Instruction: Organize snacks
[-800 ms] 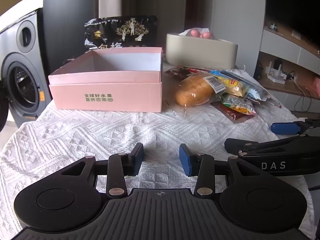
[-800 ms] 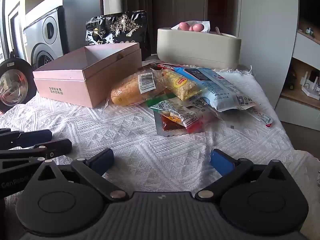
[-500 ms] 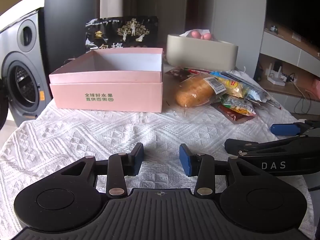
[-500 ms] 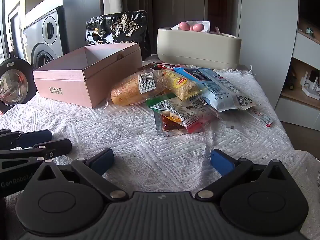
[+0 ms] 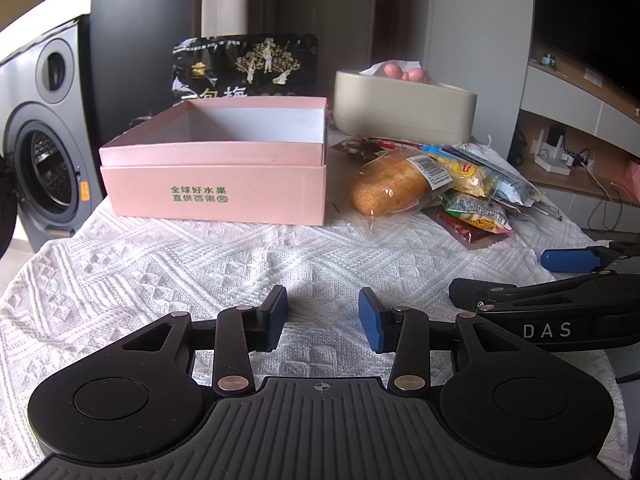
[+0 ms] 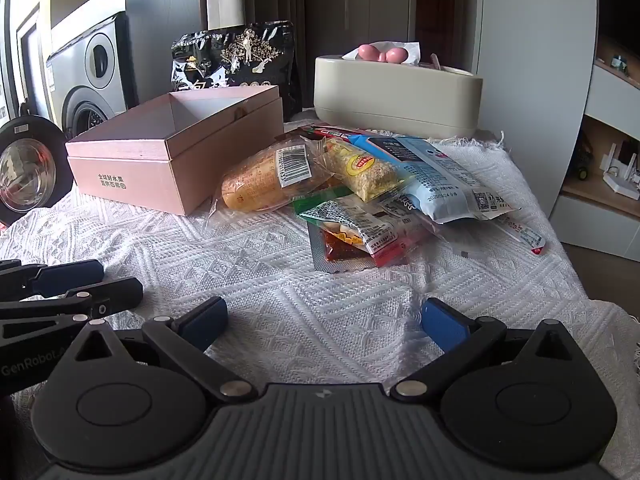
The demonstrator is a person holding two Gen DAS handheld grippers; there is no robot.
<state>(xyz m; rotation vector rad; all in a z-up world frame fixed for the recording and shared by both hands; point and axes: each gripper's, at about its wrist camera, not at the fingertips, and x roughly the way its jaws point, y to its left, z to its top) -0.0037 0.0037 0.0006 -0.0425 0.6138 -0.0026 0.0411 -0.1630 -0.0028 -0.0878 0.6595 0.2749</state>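
Observation:
A pile of snacks lies on the white cloth: a bread roll in clear wrap (image 6: 264,184) (image 5: 392,188), a yellow cracker pack (image 6: 364,172), a pale blue bag (image 6: 436,176), a green-edged packet (image 6: 352,224) and a red sauce packet (image 6: 340,252). Left of the pile stands an open pink box (image 5: 216,196) (image 6: 160,168), its inside bare as far as it shows. My left gripper (image 5: 323,310) hovers low over the cloth in front of the box, open a little, with nothing between its pads. My right gripper (image 6: 324,316) is wide open and holds nothing, short of the pile.
Behind the box stands a black snack bag (image 5: 244,68). A beige container (image 5: 404,108) holding pink items sits at the back right. A washing machine (image 5: 44,160) is beyond the table's left edge. The right gripper's fingers (image 5: 568,260) lie close to my left gripper's right side.

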